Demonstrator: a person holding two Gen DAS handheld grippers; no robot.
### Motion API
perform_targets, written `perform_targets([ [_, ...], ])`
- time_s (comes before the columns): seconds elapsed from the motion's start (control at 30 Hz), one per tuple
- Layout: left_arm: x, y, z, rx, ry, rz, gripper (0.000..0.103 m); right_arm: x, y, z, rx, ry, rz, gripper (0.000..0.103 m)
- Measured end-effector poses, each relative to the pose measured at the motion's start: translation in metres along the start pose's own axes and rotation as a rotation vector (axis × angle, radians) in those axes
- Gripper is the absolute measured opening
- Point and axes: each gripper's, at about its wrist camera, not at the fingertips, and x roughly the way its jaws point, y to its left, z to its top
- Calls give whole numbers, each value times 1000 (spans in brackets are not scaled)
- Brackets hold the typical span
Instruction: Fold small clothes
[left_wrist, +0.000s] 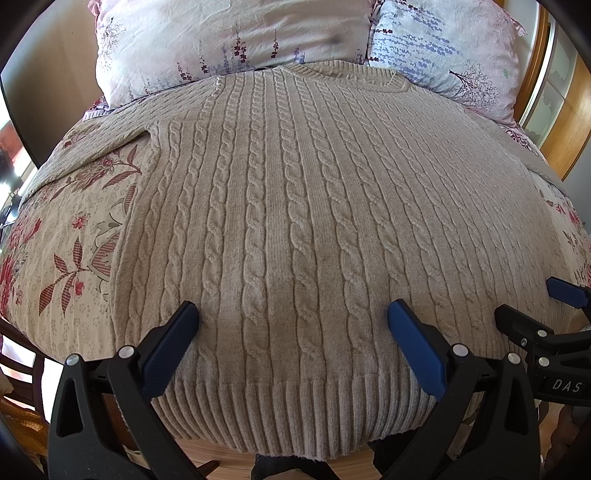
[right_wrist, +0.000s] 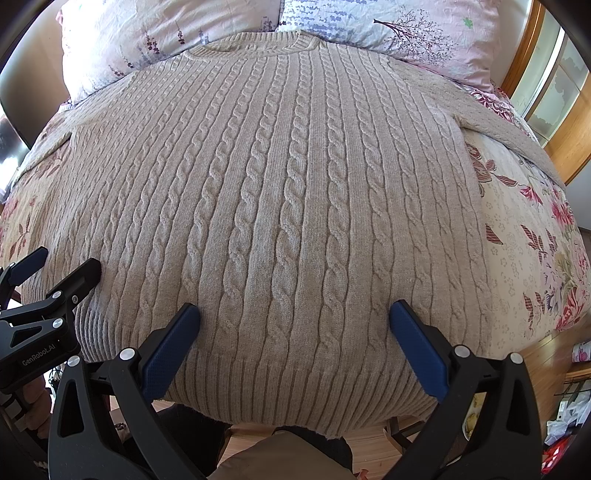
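I see the beige cable-knit sweater (left_wrist: 295, 206) flat on the bed (left_wrist: 70, 229), collar at the pillows (left_wrist: 221, 40), hem over the near edge. Left gripper (left_wrist: 293, 325) and right gripper (right_wrist: 295, 325) spread wide above hem, holding nothing.

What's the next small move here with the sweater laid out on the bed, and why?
Probably lower both grippers and close them on the ribbed hem. The sweater lies flat and spread, unfolded, collar toward the pillows. The left gripper and right gripper hang open above its near edge, gripping nothing.
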Motion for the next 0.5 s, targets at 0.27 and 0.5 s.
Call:
perform_targets([
  [0.27, 0, 0, 0, 4, 3, -1, 101, 1, 1, 1, -1, 1, 0, 102],
  [0.5, 3, 1, 8, 13, 19, -11, 101, 3, -3, 5, 2, -4, 22, 102],
])
